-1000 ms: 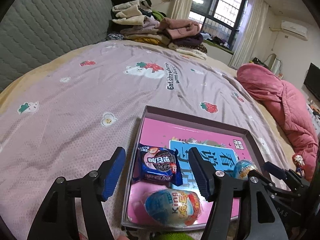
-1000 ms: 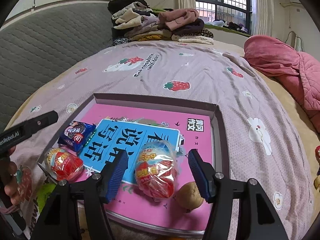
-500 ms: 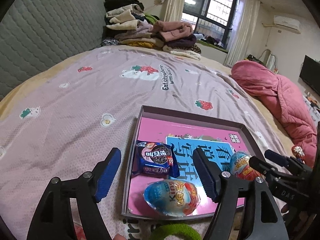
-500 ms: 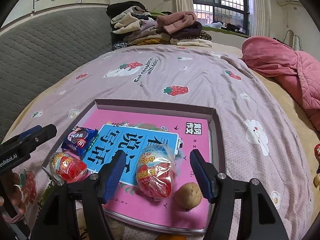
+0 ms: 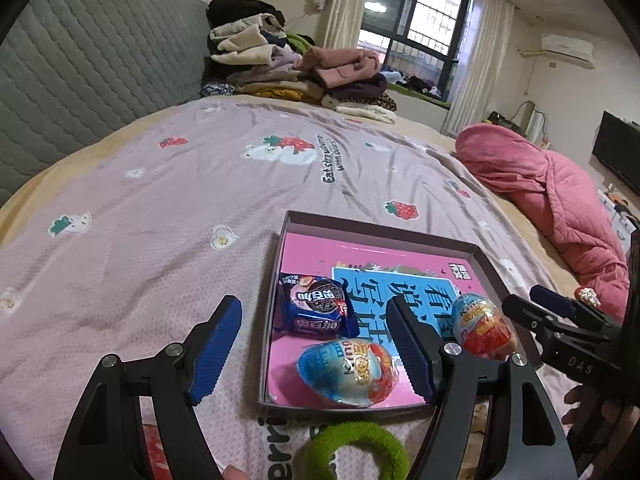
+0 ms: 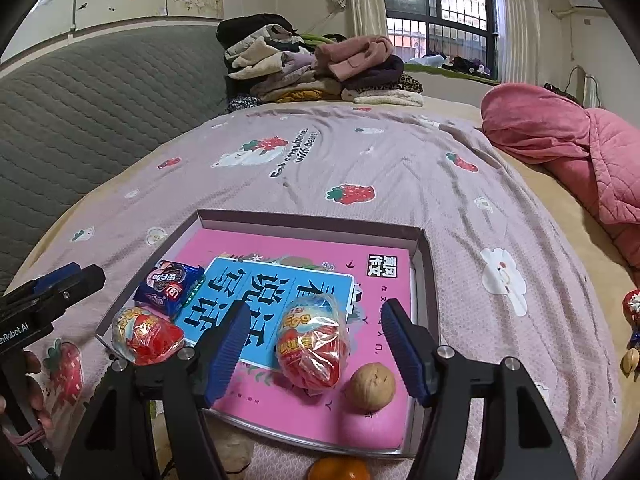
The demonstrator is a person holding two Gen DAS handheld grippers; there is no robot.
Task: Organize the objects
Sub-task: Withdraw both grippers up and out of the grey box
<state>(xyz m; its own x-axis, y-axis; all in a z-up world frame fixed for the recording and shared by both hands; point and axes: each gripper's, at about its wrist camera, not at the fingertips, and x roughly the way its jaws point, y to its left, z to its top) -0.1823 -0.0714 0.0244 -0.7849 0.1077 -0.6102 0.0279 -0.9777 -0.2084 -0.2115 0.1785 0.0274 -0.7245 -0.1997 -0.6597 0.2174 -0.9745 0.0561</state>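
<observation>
A shallow grey tray lies on the bed with a pink book inside it. On the book rest a blue cookie packet, two foil-wrapped eggs and a walnut. My left gripper hovers open over the tray's near left corner and touches nothing. The jaws of my right gripper are opening; the middle egg lies between them on the book, and the pads are off it. A green hair tie sits just in front of the tray.
An orange and a beige lump lie by the tray's near edge. A small toy is at the far right. Folded clothes are piled at the bed's far end, with a pink quilt on the right.
My left gripper has drawn back from the tray and its jaws have widened, so the green hair tie now shows. The right jaws have spread slightly; the egg has stayed on the book.
</observation>
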